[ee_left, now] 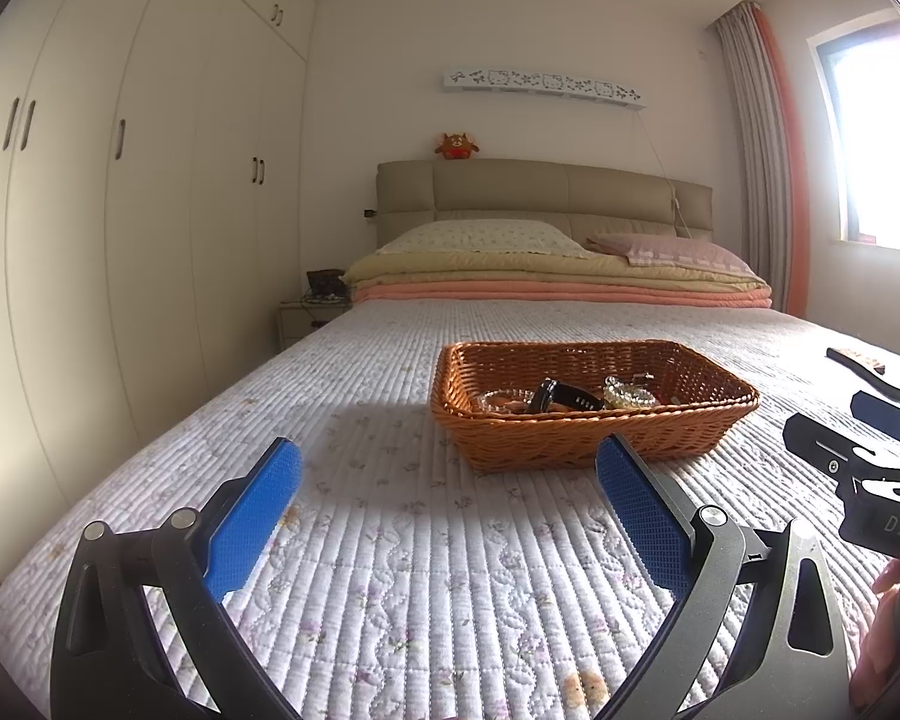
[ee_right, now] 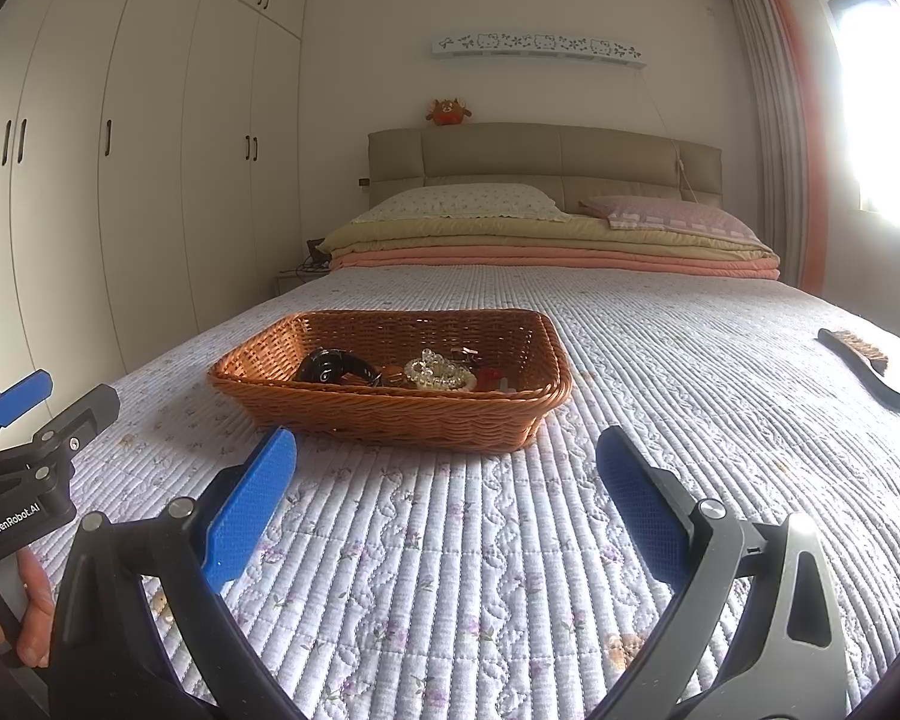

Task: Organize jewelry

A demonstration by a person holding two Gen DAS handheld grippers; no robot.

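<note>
A brown wicker basket point(ee_left: 576, 444) sits on the quilted bed; it also shows in the right wrist view point(ee_right: 390, 414). Inside lie a black watch point(ee_left: 561, 397) point(ee_right: 336, 367), a clear bead bracelet point(ee_left: 627, 396) point(ee_right: 438, 375) and other small pieces, partly hidden by the rim. My left gripper point(ee_left: 450, 474) is open and empty, just short of the basket. My right gripper point(ee_right: 447, 462) is open and empty, in front of the basket's right corner. Each gripper shows at the edge of the other's view, the right one point(ee_left: 870, 456) and the left one point(ee_right: 36, 420).
A dark brush point(ee_right: 864, 366) lies on the quilt at the right; it also shows in the left wrist view point(ee_left: 864, 371). Folded blankets and pillows point(ee_right: 546, 240) are stacked at the headboard. White wardrobes point(ee_left: 120, 210) stand on the left.
</note>
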